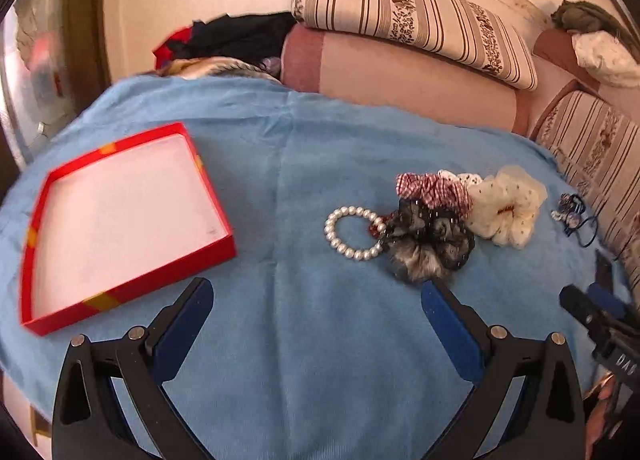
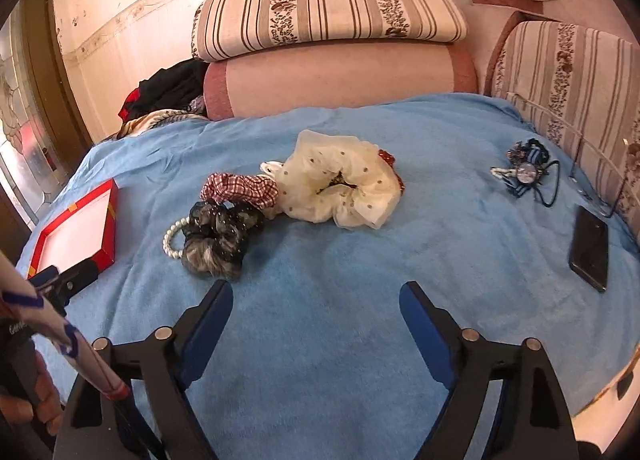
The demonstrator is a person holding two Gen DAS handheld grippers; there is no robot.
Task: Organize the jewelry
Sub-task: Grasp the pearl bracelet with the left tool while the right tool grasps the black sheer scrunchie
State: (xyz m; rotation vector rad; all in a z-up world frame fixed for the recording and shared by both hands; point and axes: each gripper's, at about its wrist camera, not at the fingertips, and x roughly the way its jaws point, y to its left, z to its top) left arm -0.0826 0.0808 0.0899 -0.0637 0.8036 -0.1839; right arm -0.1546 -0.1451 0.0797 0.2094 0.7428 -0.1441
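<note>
Grippers, left gripper point(image 1: 316, 292) and right gripper point(image 2: 316, 296), hover jaws apart, empty, above the blue cloth point(image 1: 304, 360).

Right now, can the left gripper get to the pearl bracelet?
Probably yes. The left gripper is open over bare blue blanket, and nothing lies between it and the pearl bracelet. The dark scrunchie overlaps the bracelet's right side, so it may get nudged.

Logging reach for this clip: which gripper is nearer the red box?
Left. The left gripper hangs open just beside the red box, near its front corner. The right gripper is open farther off, past the dark scrunchie and pearl bracelet.
</note>
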